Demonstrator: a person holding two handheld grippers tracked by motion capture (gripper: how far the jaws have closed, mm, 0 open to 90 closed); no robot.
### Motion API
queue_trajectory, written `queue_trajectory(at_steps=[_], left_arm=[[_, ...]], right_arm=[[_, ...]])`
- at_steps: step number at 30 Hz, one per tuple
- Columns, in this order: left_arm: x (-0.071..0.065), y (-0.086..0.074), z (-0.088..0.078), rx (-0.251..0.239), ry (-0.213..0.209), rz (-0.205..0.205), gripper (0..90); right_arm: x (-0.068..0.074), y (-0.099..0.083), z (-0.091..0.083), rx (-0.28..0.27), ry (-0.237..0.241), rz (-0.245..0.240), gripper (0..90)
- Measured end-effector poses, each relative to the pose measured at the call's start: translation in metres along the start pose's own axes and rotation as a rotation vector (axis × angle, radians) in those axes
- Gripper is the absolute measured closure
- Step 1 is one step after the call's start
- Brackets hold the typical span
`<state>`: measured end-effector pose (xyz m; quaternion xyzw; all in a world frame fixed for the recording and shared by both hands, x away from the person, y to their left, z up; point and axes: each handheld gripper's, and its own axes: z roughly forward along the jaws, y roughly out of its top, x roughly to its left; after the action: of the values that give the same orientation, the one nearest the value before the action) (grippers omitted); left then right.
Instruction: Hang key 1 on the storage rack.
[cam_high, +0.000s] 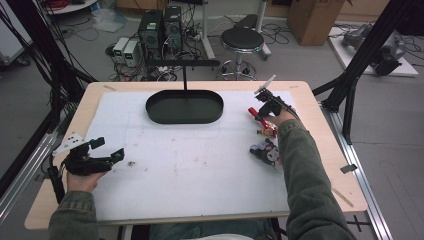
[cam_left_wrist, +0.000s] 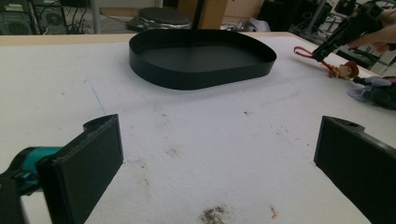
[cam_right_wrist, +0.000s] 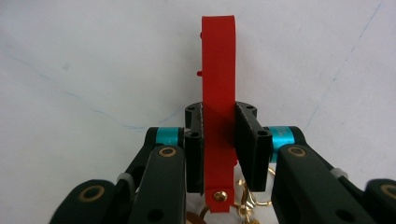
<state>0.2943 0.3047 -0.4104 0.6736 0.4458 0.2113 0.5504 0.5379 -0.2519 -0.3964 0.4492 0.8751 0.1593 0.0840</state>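
Observation:
My right gripper (cam_high: 258, 113) is at the table's right side, shut on a red strap (cam_right_wrist: 218, 70) that stands up between its jaws. A gold clasp (cam_right_wrist: 243, 201) hangs from the strap's lower end. The strap (cam_high: 253, 112) leads to a small doll keychain with a brown hat (cam_high: 268, 131) lying on the white mat. In the left gripper view the red strap (cam_left_wrist: 304, 52) and the doll (cam_left_wrist: 345, 71) lie at the far right. My left gripper (cam_high: 110, 148) rests at the mat's left, open (cam_left_wrist: 217, 154), nothing between its jaws.
A black oval tray (cam_high: 148, 107) with a post behind it sits at the mat's far middle, its wall (cam_left_wrist: 201, 78) ahead of the left gripper. A dark grey toy (cam_high: 265, 152) lies near the right forearm. Small stains (cam_left_wrist: 212, 214) mark the mat.

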Motion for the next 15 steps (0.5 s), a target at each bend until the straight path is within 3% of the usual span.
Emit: queue_trajectory(at_steps=[12, 15], left_arm=[[-0.002, 0.0, -0.001, 0.0, -0.003, 0.0, 1.8], [-0.003, -0.001, -0.001, 0.003, -0.005, -0.001, 1.8]], right_arm=[[-0.009, -0.012, -0.047, -0.131, 0.074, 0.058, 74.6], [-0.014, -0.018, -0.062, -0.177, 0.113, 0.081, 74.6]])
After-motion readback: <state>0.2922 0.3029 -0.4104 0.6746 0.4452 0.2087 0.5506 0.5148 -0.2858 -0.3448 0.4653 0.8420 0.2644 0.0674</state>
